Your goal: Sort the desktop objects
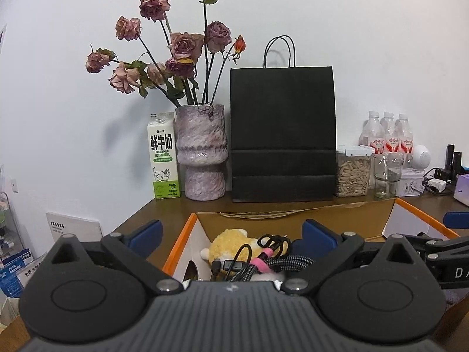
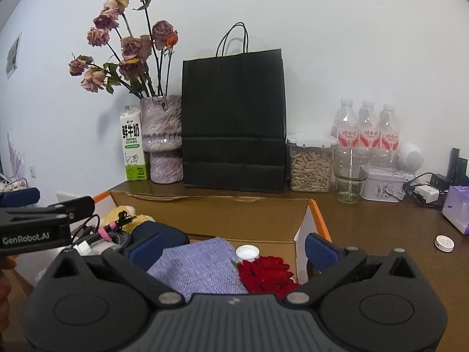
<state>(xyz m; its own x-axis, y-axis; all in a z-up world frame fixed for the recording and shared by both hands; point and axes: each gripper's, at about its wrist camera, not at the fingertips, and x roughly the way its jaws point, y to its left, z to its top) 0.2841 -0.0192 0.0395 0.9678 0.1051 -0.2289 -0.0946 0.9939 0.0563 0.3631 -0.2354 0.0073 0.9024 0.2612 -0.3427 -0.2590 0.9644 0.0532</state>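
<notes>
Brown desk (image 2: pixel 381 234): black bag (image 2: pixel 234 117) behind box (image 2: pixel 249 214) of cables (image 1: pixel 258 264).

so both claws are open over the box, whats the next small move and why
Probably lift the right claw out of the cardboard box and swing it toward the small white round puck on the desk. Both claws look empty, the left claw hovers over cables already in the box, and the puck lies loose outside it.

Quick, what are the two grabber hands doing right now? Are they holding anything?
Left gripper: open, holding nothing, above the cables in the box.
Right gripper: open, holding nothing, above the purple cloth.
</notes>
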